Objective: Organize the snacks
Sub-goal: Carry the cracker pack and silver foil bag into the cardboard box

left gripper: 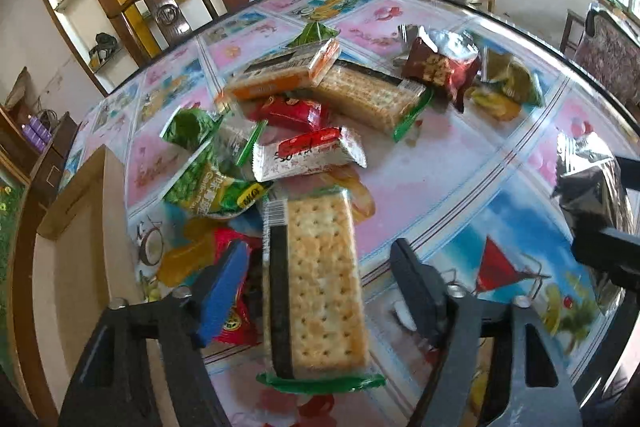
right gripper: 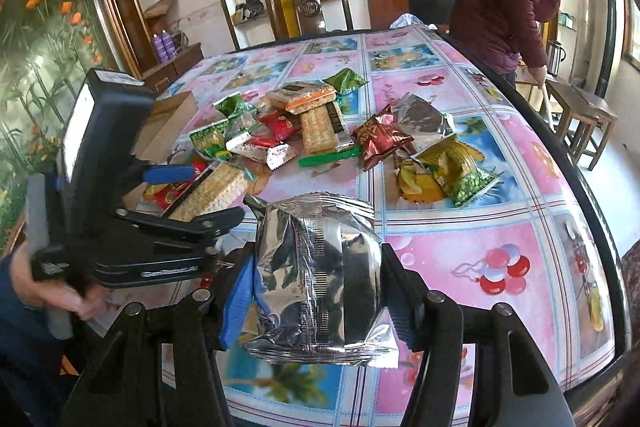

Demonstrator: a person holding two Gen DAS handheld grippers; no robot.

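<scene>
Silver snack bag (right gripper: 320,279) sits gripped in the right tool (right gripper: 316,303); cracker pack (left gripper: 316,283) seemingly unpinched between the left tool's (left gripper: 320,291) parted fingers.

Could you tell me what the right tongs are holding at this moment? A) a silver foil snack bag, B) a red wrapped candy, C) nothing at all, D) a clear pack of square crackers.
A: in the right wrist view the right tongs have both pads pressed against the sides of the silver foil snack bag, lifted clear of the table.
</scene>
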